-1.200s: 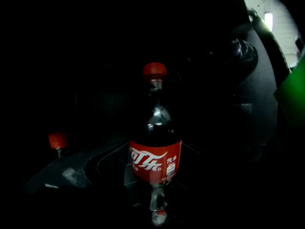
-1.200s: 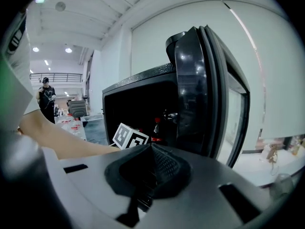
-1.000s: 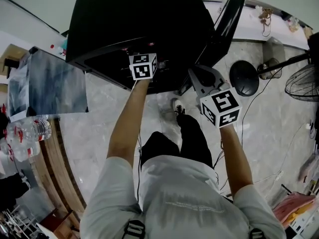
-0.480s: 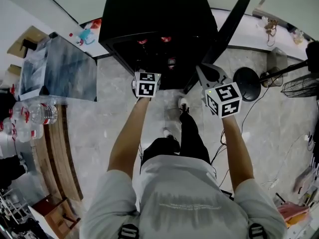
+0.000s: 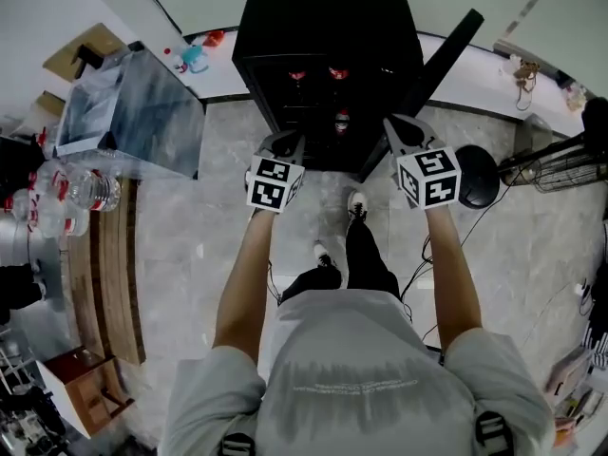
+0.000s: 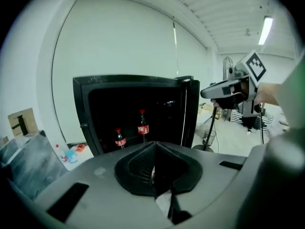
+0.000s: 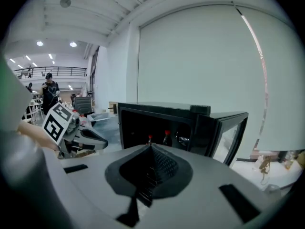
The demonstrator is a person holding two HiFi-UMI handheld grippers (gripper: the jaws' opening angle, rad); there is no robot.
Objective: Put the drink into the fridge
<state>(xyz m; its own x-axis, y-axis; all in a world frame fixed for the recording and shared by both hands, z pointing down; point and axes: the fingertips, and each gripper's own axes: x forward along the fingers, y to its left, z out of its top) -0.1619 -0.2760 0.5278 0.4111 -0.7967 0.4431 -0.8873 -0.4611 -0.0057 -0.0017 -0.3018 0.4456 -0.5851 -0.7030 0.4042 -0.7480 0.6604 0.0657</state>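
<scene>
1. I am holding the left hand-held gripper [image 5: 283, 142] and the right hand-held gripper [image 5: 404, 129] side by side just in front of the fridge [image 5: 323, 8]. Both are pointing at its open front.
2. The left gripper view is showing its jaws pressed together with nothing between them. The right gripper view is showing the same, so both are empty.
3. The drink is sitting inside the fridge. Two bottles [image 6: 142, 126] [image 6: 119, 138] with red caps are standing upright on a shelf, and a third bottle [image 5: 342, 120] is showing lower down in the head view.
4. The fridge door [image 5: 442, 55] is hanging wide open to my right. I judge that it is open because loading is only just finishing, and that closing it is what remains.
5. I am judging that the empty, closed jaws mean the placing itself is done.
6. The fridge is standing on the floor beyond the far end of the bench [image 5: 109, 274]. Clear water bottles [image 5: 71, 193] are lying near that far end of the bench, well apart from the fridge.
7. The drink bottles are carrying red labels with white writing, but it is too small for me to read, so I am not naming a brand.
8. Each gripper's cube is carrying black-and-white square markers and no words.
</scene>
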